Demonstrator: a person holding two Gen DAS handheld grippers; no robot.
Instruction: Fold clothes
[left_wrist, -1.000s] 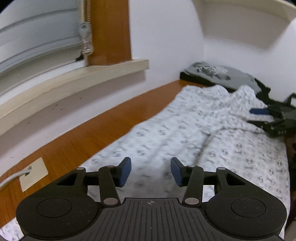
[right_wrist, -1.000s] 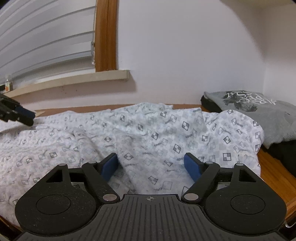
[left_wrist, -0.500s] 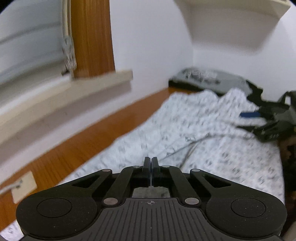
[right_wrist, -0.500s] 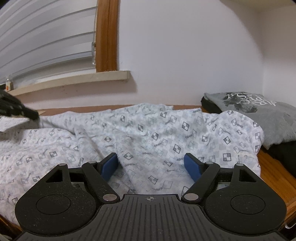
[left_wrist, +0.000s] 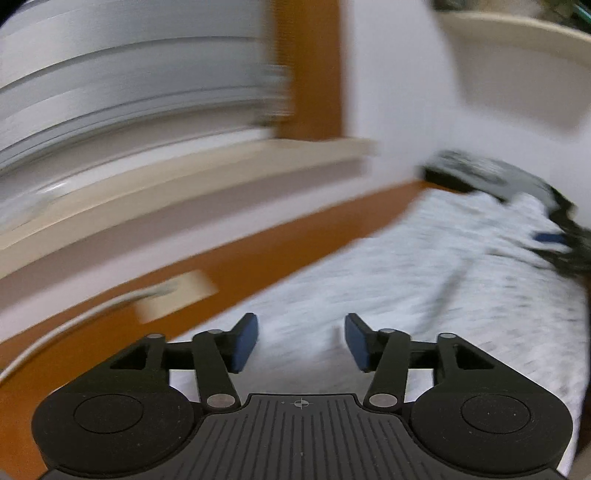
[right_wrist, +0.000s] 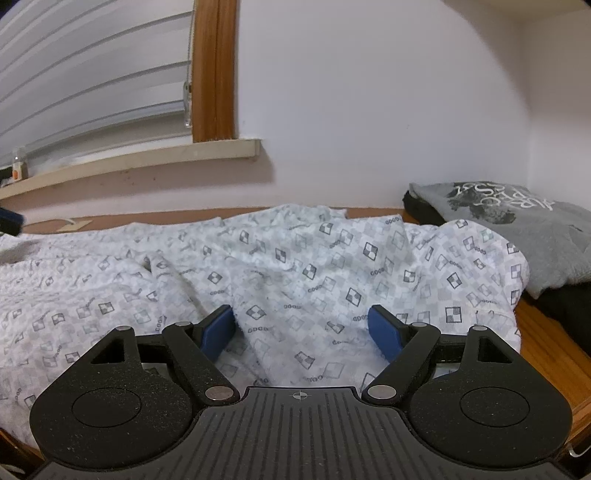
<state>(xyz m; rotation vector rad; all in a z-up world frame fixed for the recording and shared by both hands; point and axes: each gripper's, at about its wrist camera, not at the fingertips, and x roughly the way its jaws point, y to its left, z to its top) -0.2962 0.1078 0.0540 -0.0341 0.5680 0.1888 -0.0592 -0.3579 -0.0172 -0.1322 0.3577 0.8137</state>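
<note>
A wooden desk (right_wrist: 546, 332) runs along a white wall (right_wrist: 369, 92) under a window with slatted blinds (right_wrist: 92, 74) and a pale sill (right_wrist: 147, 157).

Most of the desk is covered by a white garment (right_wrist: 295, 266) printed with small grey checked squares. It lies rumpled and unfolded, stretching from the left end of the desk almost to the right end, with its bunched right part humped up near the front edge.

At the desk's far right corner sits a pile of folded clothes: a grey printed shirt (right_wrist: 517, 214) on top of something black (right_wrist: 565, 306). The white garment's right hump lies just beside this pile.

The right gripper (right_wrist: 301, 328) is spread wide, its blue pads (right_wrist: 219, 328) low over the garment with a ridge of cloth between them, gripping nothing. The left gripper (left_wrist: 301, 341) is also parted wide and empty, over the garment's left end near the back edge; its view is blurred. A small pale plate with a white cable (left_wrist: 173, 297) lies on the bare wood beside it.
</note>
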